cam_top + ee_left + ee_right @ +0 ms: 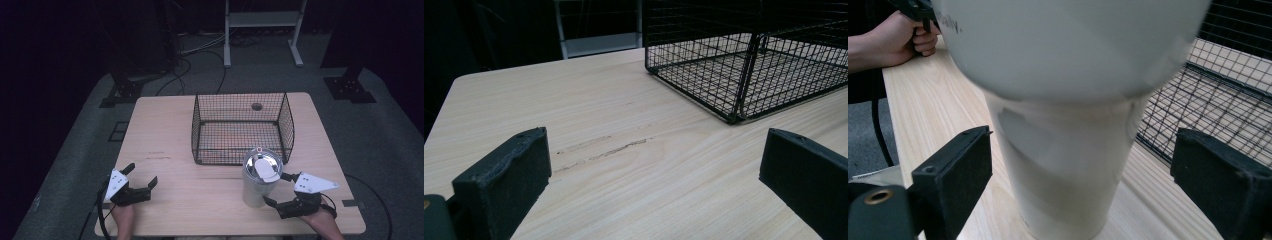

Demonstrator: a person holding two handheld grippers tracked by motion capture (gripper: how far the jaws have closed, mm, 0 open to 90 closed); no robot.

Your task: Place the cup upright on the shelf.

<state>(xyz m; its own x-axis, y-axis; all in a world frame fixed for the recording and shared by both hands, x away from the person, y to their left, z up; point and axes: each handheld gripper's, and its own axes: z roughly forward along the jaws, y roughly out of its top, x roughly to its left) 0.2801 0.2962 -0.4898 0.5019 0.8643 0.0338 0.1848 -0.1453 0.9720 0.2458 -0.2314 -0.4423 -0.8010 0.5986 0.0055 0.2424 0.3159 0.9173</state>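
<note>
Over on the left, the left gripper (139, 183) rests low near the front edge of the wooden table (165, 130), its jaws spread wide with nothing between them but bare wood, pointed toward the near left corner of the black wire basket (242, 127). That basket sits toward the back of the table, and as far as I can see it holds nothing. Just in front of its near right corner stands a white tumbler (260, 178) with a steel rim and a lid, upright on the table. To its right, the right gripper (278, 189) has its jaws wide, one on either side of the tumbler's lower body, and from its own view they look apart from the walls. So the grasp seems not yet made: closing, lifting and, I'd guess, setting the tumbler into the basket are all left.
</note>
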